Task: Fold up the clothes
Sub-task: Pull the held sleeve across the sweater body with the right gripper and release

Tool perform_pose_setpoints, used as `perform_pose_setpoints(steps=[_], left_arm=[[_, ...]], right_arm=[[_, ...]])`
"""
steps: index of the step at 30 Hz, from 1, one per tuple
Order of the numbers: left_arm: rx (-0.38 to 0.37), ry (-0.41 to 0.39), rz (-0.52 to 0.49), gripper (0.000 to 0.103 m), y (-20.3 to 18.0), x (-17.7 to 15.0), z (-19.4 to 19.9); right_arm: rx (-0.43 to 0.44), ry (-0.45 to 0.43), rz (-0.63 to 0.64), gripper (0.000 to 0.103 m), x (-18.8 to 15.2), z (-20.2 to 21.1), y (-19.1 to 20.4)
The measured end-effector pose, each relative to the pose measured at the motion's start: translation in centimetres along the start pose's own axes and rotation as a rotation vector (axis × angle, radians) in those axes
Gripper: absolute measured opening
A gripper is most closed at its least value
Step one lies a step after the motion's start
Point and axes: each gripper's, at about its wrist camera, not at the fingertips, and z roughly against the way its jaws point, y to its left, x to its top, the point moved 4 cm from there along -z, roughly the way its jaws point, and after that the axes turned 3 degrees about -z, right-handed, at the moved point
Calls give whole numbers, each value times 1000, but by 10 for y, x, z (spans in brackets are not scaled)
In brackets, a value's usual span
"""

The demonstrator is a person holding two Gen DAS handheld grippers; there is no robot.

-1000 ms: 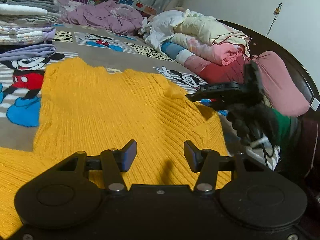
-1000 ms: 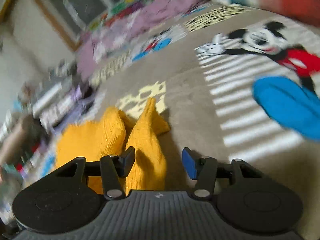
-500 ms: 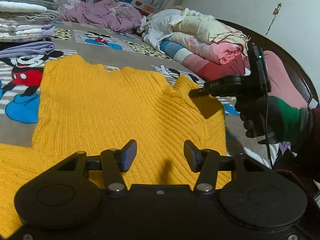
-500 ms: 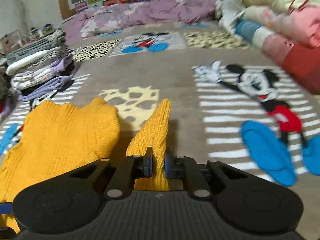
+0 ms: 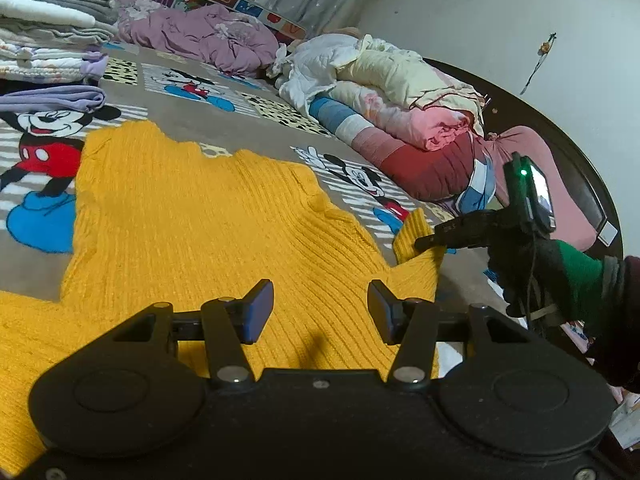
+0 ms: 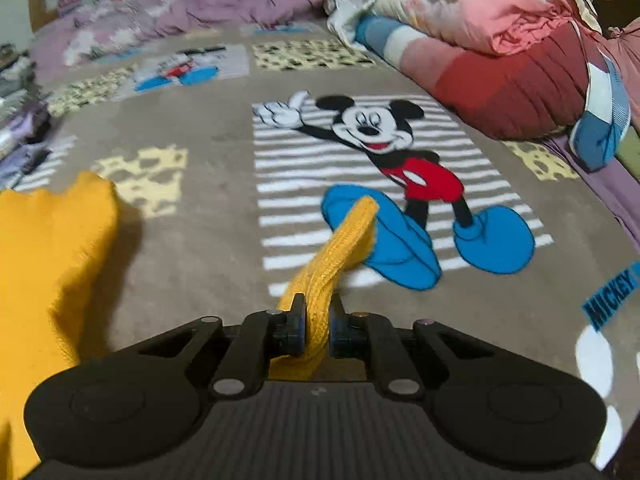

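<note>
Sweater (image 5: 192,232), yellow ribbed knit, is lying spread flat on a grey-brown blanket (image 5: 224,132) printed with cartoon mice, its body filling the middle of the left wrist view and one sleeve trailing off toward the lower left. Sleeve cuff (image 6: 352,236) on the far right side is being lifted clear of the blanket, standing up as a narrow ridge. Right gripper (image 6: 318,328) is pinching that cuff, both fingers pressed against the knit with the fabric squeezed between them; in the left wrist view the same gripper (image 5: 420,245) is reaching in from the right, held by a hand (image 5: 520,276) in a dark glove with a green cuff. Left gripper (image 5: 320,306) is hanging low over the sweater's lower body, fingers spread wide apart and holding nothing. Stack of folded laundry (image 5: 48,40) is sitting at the upper left, a rumpled purple quilt (image 5: 208,36) behind, and a heap of pink, cream and red bedding (image 5: 408,108) is lining the right edge
</note>
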Motion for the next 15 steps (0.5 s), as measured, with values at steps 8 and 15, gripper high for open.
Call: perform_pose_setpoints(steps=[8,15], left_arm=[[21,-1,57,51,17,0,2],[22,-4,66,52,21,0,4]], right_arm=[[-22,62,2,15,21,-25,33],[62,79,-16,41,39,-38,60]])
